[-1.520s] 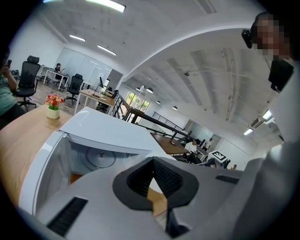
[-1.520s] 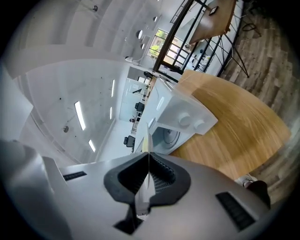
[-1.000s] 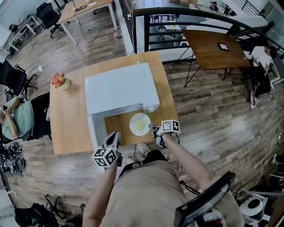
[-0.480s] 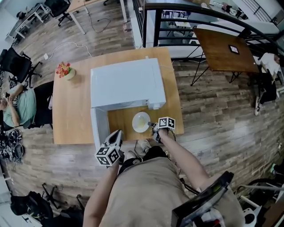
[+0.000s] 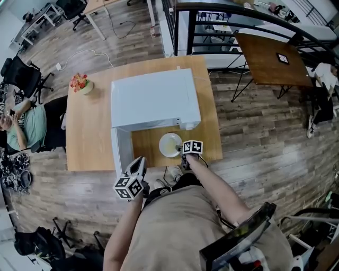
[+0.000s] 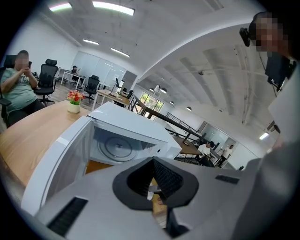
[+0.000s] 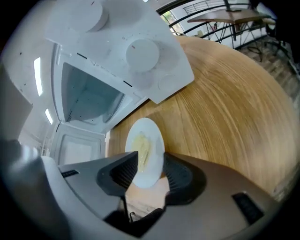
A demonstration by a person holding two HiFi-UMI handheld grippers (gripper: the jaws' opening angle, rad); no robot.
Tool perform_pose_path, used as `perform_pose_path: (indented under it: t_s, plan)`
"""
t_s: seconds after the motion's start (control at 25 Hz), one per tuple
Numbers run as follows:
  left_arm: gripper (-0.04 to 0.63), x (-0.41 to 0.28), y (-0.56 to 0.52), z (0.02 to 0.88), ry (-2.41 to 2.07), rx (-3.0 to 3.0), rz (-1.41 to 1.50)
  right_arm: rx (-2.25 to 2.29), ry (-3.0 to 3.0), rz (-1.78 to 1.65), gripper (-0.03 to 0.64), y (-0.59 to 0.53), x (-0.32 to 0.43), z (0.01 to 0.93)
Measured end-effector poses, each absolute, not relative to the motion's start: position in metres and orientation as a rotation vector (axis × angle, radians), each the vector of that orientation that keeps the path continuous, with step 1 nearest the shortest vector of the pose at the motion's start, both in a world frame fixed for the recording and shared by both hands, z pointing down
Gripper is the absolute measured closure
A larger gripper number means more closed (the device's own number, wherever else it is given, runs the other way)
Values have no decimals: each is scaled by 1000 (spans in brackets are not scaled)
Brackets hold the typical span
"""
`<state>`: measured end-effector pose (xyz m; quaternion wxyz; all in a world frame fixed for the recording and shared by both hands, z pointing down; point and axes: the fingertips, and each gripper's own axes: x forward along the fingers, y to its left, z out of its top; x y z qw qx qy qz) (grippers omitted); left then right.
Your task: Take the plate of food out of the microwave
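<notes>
A white plate (image 5: 169, 144) with pale yellow food lies flat on the wooden table (image 5: 87, 137), just in front of the open white microwave (image 5: 154, 98). My right gripper (image 5: 179, 148) is at the plate's right rim. In the right gripper view the plate (image 7: 146, 150) has its rim between the jaws of my right gripper (image 7: 150, 173), which are opening, and the pads stand off it. My left gripper (image 5: 139, 161) hovers at the table's front edge by the swung-out door (image 5: 121, 151). In the left gripper view my left gripper (image 6: 151, 180) is shut and empty, facing the empty turntable (image 6: 116, 149).
A pot of flowers (image 5: 80, 83) stands at the table's far left corner. A person (image 5: 21, 132) sits beside the table on the left. A dark brown table (image 5: 267, 58) and a black railing (image 5: 222, 16) stand beyond. The table edge runs just under both grippers.
The right gripper's marker cube has shifted left, closer to the plate. The plate stays on the table in front of the microwave. The left gripper has barely moved.
</notes>
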<state>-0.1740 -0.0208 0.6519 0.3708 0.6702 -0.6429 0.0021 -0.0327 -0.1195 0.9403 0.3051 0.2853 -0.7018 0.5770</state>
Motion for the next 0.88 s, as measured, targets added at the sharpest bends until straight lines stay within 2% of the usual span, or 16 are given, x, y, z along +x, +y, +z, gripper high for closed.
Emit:
perform_pose_path:
  t_s: [0.24, 0.28, 0.48, 0.52, 0.64, 0.76, 0.88]
  plan:
    - [592, -172, -26, 645, -1618, 1740, -35, 753, -1978, 1463, 103, -120, -54, 927]
    - [592, -170, -28, 643, -1609, 1750, -44, 743, -1996, 1457, 84, -119, -56, 923]
    - [592, -158, -29, 626, -1564, 1809, -85, 861, -2194, 1376, 87, -131, -37, 864]
    - [592, -157, -28, 621, -1555, 1826, -97, 861, -2247, 1375, 118, -132, -32, 847]
    - [592, -158, -24, 606, -1532, 1877, -114, 867, -2381, 1351, 338, -133, -12, 797]
    - [592, -159, -24, 600, -1503, 1917, -142, 939, -2474, 1284, 388, -136, 21, 758]
    - [592, -154, -23, 591, -1449, 1974, -178, 1026, -2529, 1135, 388, -140, 56, 728]
